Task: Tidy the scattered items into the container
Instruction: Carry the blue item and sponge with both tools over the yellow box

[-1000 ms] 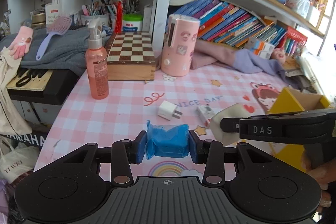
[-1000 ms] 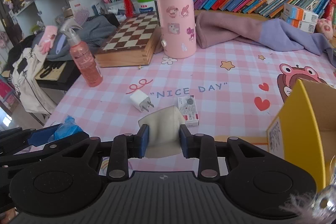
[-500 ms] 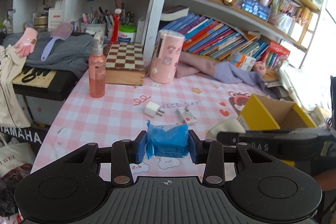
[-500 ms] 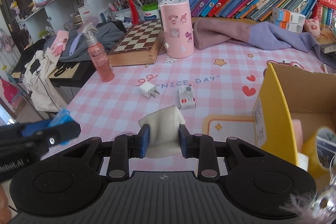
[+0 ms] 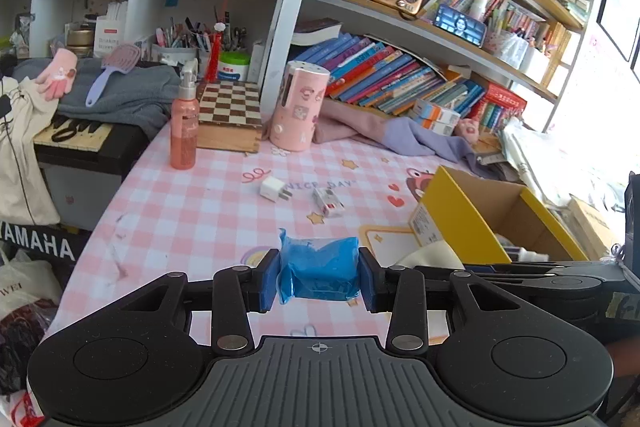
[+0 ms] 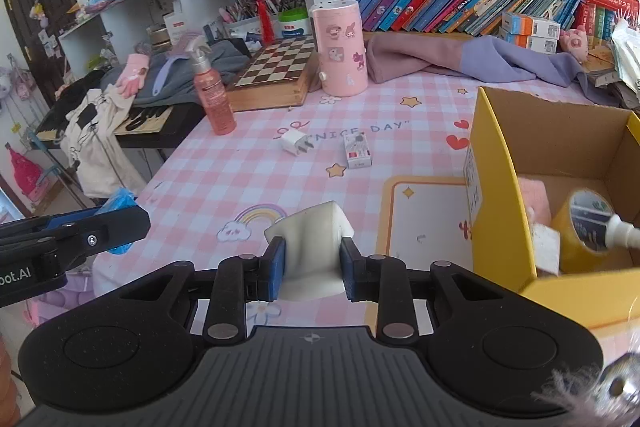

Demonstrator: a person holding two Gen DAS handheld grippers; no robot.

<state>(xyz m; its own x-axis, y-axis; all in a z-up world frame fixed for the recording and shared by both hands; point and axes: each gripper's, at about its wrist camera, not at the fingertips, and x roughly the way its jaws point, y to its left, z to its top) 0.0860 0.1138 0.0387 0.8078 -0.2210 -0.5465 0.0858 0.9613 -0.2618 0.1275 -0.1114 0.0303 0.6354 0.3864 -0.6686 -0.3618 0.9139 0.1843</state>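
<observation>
Table (image 6: 208, 187): carrying a pink check cloth, clutter at 12 o'clock.
Box (image 6: 496, 211): sitting open at 3 o'clock, already holding a tape roll (image 6: 588, 231).
Left gripper (image 5: 319, 277): clamping a blue packet (image 5: 319, 269), hovering at 9 o'clock of the box.
Right gripper (image 6: 313, 265): squeezing a white pad (image 6: 312, 239), nearing the yellow wall.
Charger (image 6: 292, 141), small carton (image 6: 357, 151): lying loose at 12 o'clock, not yet collected.
Risk: possibly bumping the grippers together over the box, or clipping the wall and tipping it; releasing too early, dropping items outside.
</observation>
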